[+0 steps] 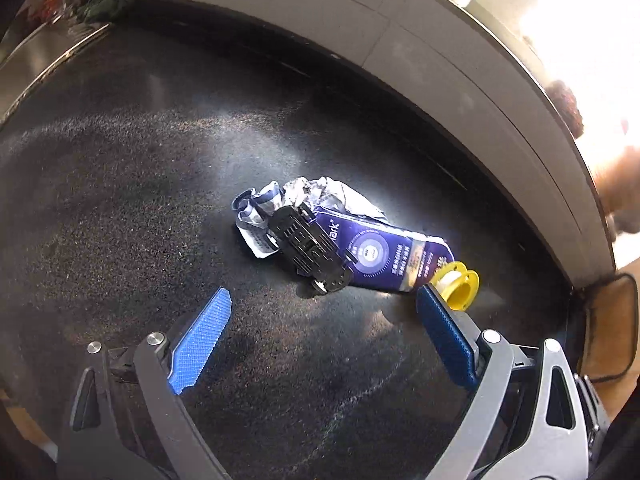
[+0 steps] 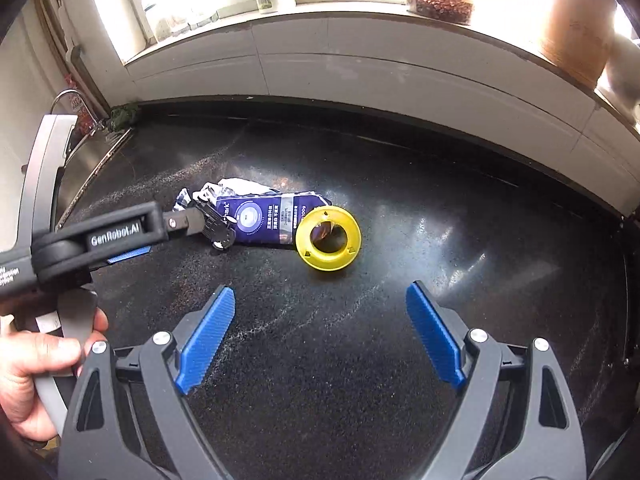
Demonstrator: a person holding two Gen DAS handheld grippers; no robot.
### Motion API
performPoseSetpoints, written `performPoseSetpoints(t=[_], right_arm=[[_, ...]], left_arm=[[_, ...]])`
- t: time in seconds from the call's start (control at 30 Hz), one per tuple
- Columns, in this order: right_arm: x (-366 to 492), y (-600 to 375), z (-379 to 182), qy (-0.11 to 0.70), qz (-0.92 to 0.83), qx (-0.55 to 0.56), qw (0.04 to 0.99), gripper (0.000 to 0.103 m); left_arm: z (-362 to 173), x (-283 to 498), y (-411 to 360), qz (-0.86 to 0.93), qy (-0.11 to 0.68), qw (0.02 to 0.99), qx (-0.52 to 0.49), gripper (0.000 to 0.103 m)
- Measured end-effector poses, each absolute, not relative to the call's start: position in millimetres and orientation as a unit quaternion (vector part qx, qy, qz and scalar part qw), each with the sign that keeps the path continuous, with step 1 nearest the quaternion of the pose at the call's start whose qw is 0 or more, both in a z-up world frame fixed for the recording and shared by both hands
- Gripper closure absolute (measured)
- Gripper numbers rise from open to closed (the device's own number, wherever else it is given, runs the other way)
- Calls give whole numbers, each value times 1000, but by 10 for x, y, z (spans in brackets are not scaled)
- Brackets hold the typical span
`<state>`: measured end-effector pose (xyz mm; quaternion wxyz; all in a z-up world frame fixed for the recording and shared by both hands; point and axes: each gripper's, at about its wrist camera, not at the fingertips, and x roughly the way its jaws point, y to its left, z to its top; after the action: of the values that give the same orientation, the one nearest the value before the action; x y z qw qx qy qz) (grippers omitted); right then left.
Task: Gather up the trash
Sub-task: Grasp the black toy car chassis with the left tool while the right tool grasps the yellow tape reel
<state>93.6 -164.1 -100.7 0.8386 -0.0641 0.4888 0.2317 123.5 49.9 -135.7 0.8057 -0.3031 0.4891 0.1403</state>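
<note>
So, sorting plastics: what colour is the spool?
Yellow spool, clearest in the right wrist view.

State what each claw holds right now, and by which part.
Nothing is held. The left claw and right claw are both open above the counter, short of the blue wrapper, black plastic piece and yellow spool.

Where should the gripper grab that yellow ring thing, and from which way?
Probably the yellow spool's near rim, coming down from above. It lies flat on the black counter with its hole up, so one finger can go inside and one outside. The purple bag crowds its far-left edge; the near side is free.
</note>
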Motion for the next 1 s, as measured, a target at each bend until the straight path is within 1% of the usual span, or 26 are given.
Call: performPoseSetpoints(t=[0.23, 0.4, 0.47, 0.5, 0.53, 0.57, 0.6, 0.63, 0.77, 0.9, 1.0], right_arm=[[1355, -1480, -1378, 516, 243, -81, 817, 18], [1582, -1322, -1630, 536, 249, -89, 802, 18], [1640, -1277, -1688, 539, 250, -92, 799, 20], [1656, -1268, -1696, 539, 252, -95, 798, 30], [1665, -1256, -1709, 541, 255, -99, 795, 38], [1674, -1250, -1722, 545, 257, -104, 791, 46], [1670, -1259, -1722, 544, 258, -106, 791, 47], [1652, -1273, -1713, 542, 260, -108, 792, 47], [1489, -1452, -1591, 531, 264, -108, 798, 47], [1286, -1639, -1405, 524, 256, -89, 808, 47], [1126, -1749, -1261, 518, 253, -75, 813, 47]], left_arm=[[-1709, 1474, 695, 210, 504, 758, -355, 12], [-1771, 1668, 645, 215, 504, 763, -344, 15], [-1773, 1729, 638, 210, 503, 766, -342, 24], [-1771, 1786, 637, 206, 502, 766, -343, 28], [-1774, 1800, 637, 202, 503, 766, -345, 38], [-1779, 1807, 638, 198, 506, 765, -346, 51], [-1790, 1803, 644, 193, 510, 762, -349, 59], [-1806, 1764, 652, 188, 516, 757, -353, 73], [-1811, 1518, 713, 164, 524, 744, -380, 74], [-1713, 1293, 694, 132, 535, 757, -351, 74], [-1569, 1053, 655, 113, 529, 779, -316, 74]])
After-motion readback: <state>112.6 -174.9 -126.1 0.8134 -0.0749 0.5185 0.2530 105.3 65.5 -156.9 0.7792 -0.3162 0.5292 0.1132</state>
